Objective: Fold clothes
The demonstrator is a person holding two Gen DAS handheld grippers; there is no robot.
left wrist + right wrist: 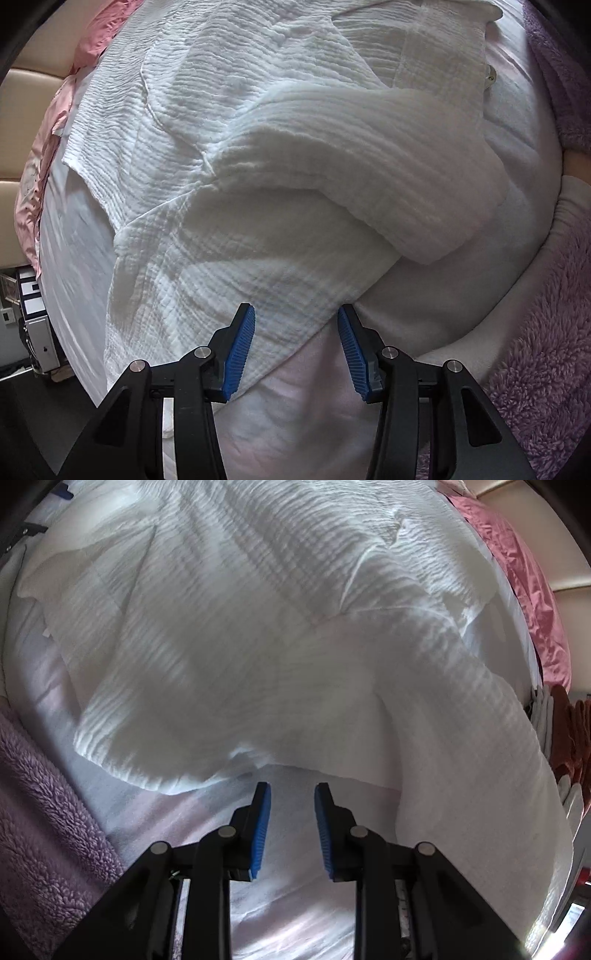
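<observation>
A: Hovering over the bed, both tongs spread apart, nothing between them. The white crinkled garment [258,155] lies spread across the pale bedsheet [314,398], one sleeve [388,177] folded across its body.

B: And the left gripper [296,321]?

A: Right at the garment's near corner; the cloth edge runs slantwise between its blue pads [242,350], though nothing is pinched.

B: The right gripper [291,799]?

A: Just short of the garment's hem [295,764], over bare sheet, jaws narrower but parted. The left looks nearer.

B: Surroundings?

A: A purple fleece blanket [535,350] beside the garment, pink bedding [524,576] beyond it. Whether further folds remain, one look won't settle.
</observation>
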